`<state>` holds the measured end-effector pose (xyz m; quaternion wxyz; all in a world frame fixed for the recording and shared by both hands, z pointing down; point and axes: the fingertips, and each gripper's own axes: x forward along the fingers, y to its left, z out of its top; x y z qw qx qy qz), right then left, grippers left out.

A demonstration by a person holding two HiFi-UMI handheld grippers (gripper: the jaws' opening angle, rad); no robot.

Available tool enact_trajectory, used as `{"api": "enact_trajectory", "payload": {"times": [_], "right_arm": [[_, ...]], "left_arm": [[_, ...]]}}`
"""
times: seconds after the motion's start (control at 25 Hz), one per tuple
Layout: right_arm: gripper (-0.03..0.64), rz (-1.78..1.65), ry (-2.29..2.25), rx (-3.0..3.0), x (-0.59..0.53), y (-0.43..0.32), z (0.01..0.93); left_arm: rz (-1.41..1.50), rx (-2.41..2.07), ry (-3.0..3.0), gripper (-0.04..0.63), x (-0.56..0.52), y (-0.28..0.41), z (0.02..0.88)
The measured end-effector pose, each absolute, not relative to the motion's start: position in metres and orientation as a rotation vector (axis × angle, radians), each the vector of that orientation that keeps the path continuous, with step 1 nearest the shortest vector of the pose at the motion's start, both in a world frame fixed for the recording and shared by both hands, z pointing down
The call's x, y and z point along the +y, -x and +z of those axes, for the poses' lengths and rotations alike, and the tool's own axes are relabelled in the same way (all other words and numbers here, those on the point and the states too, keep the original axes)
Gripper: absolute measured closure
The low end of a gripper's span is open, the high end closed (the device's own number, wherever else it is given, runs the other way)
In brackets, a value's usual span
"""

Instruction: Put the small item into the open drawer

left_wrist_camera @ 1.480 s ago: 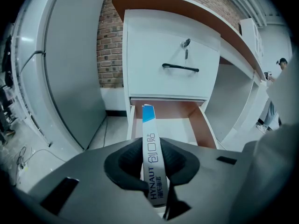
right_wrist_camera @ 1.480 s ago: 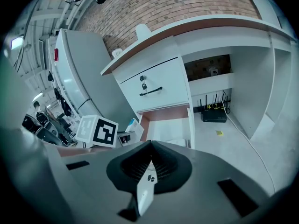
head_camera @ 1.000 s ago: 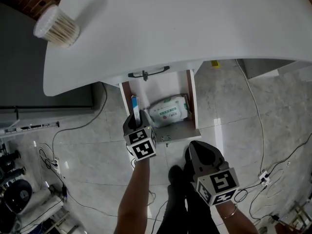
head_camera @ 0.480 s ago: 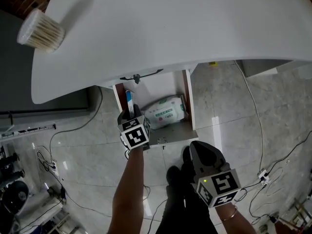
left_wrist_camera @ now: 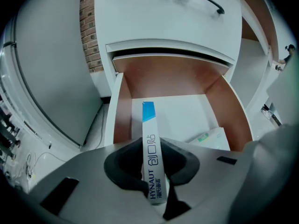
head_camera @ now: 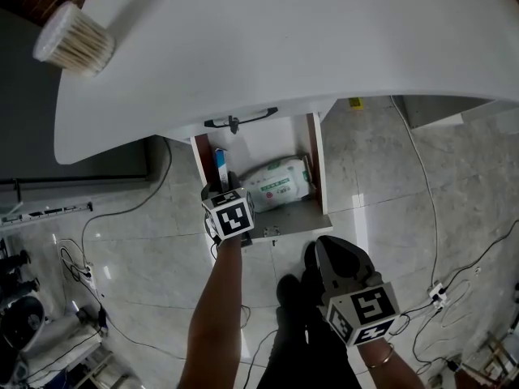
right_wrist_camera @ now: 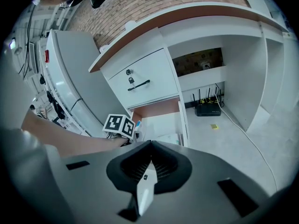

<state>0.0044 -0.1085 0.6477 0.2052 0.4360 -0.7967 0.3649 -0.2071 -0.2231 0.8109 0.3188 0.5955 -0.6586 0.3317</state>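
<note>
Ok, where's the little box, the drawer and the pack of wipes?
little box (left_wrist_camera: pixel 152 157), left gripper view, on its white printed side.
drawer (left_wrist_camera: pixel 122 115), left gripper view, on its brown left wall.
pack of wipes (head_camera: pixel 280 183), head view, on the middle of its printed top.

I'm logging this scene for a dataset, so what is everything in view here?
desk: one, white, top of head view
jar of sticks: one, tan, desk's left end
handle: one, black, shut upper drawer
open drawer: one, white, brown sides, below desk
wipes pack: one, white-green, in open drawer
slim box: one, white-blue, held over open drawer
router: one, black, floor under desk
left gripper: one, grey, shut on slim box
right gripper: one, grey, shut, empty
</note>
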Motion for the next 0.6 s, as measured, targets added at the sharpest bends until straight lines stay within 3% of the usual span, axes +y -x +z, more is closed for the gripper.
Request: {"api": "enact_trajectory", "payload": {"times": [0.6], "right_arm": [[0.611, 0.999, -1.221, -2.220, -0.108, -0.002, 0.646]], "left_arm": [[0.953, -1.640, -1.511, 0.509, -0.211, 0.201, 0.824]]}}
